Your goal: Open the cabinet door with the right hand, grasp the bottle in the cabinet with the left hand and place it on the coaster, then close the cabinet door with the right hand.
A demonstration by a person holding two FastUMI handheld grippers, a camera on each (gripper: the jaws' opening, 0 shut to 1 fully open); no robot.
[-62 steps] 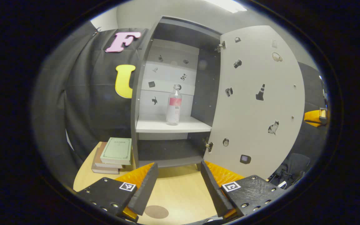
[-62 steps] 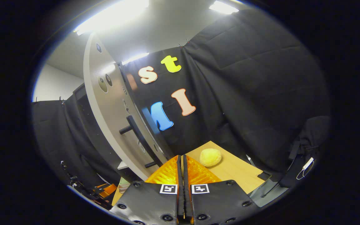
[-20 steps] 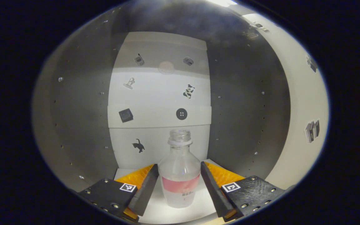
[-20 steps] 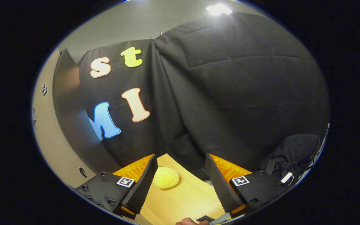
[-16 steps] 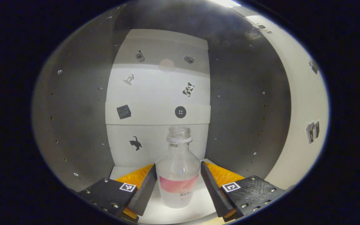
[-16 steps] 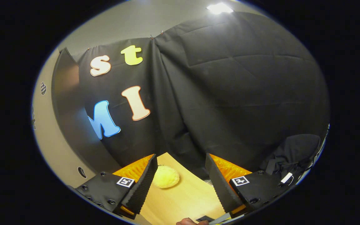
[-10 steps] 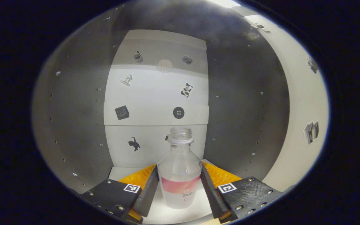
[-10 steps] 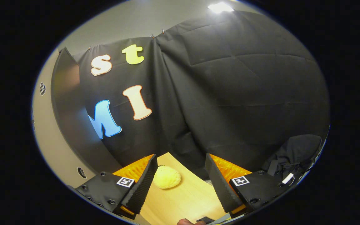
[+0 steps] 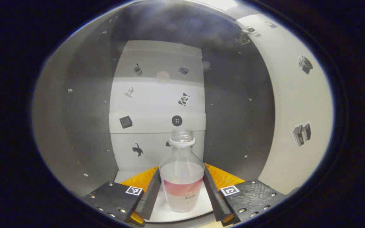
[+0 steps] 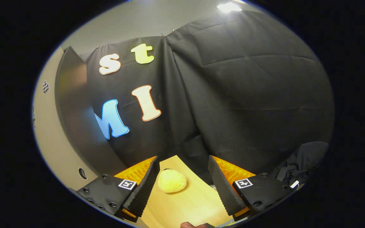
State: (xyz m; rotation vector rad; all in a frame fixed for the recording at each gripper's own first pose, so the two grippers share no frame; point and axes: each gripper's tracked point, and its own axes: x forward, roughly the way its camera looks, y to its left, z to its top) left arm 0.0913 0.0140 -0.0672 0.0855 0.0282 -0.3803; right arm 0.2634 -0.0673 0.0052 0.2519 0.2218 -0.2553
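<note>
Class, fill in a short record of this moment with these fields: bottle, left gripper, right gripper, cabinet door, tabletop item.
bottle: clear bottle, uncapped, upright on the white cabinet shelf
left gripper: left gripper inside the cabinet, both fingers pressed on the bottle's sides
right gripper: right gripper open, holding nothing, above the wooden table
cabinet door: cabinet door open
tabletop item: yellow bun-shaped object on the table
</note>
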